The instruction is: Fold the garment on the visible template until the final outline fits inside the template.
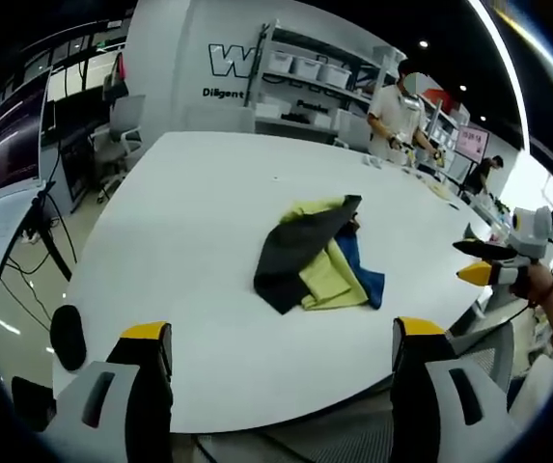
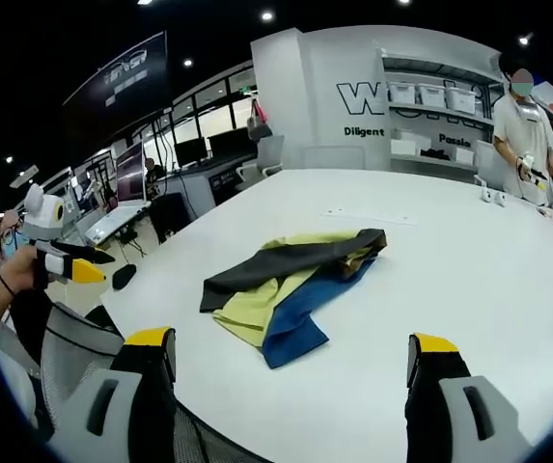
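A crumpled garment [image 1: 317,256] in black, yellow-green and blue lies in a heap near the middle of the white table [image 1: 189,212]. It also appears in the right gripper view as the garment [image 2: 290,280], black part on top, blue part nearest me. My left gripper [image 1: 282,333] is open at the table's near edge, well short of the cloth. My right gripper [image 2: 292,340] is open too, holding nothing, also back from the cloth. The right gripper [image 1: 488,262] comes into the left gripper view from the right, held by a hand. The left gripper [image 2: 75,262] shows at the left of the right gripper view.
A person [image 1: 397,114] stands at the table's far side by small items [image 2: 493,196]. Shelves with boxes [image 1: 305,72] line the back wall. Office chairs [image 1: 122,140] and desks with screens stand to the left. A mesh chair back [image 2: 73,352] is close to me.
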A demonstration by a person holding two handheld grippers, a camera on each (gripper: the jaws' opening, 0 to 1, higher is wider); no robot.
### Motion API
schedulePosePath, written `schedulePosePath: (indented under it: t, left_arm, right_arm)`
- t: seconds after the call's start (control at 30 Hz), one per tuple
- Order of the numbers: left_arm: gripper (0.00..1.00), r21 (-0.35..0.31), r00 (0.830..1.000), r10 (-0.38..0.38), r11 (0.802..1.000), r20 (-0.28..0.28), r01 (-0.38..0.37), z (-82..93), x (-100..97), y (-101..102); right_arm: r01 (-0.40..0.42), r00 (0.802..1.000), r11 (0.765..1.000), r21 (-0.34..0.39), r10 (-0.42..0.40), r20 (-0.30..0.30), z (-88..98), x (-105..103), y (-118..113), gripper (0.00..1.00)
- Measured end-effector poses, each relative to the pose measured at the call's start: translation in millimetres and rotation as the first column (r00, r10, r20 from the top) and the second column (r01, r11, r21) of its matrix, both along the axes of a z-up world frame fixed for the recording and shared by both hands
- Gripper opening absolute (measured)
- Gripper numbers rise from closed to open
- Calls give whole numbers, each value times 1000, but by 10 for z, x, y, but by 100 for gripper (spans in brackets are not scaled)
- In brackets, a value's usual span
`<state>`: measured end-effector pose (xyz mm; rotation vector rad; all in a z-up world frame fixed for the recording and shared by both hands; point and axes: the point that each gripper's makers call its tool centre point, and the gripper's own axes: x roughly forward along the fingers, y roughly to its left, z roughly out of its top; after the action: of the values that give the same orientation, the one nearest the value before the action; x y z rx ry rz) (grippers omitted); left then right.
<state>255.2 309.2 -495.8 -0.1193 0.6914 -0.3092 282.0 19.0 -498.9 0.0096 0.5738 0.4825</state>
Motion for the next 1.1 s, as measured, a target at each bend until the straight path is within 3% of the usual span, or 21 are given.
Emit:
schedulePosePath:
  t: [1.1]
  left_arm:
    - [84,9,1000,-7,1000,-26,7,-52,139,-24]
  right_arm:
    - [-54,998,998,-22,53,-37,-175,93,111,94]
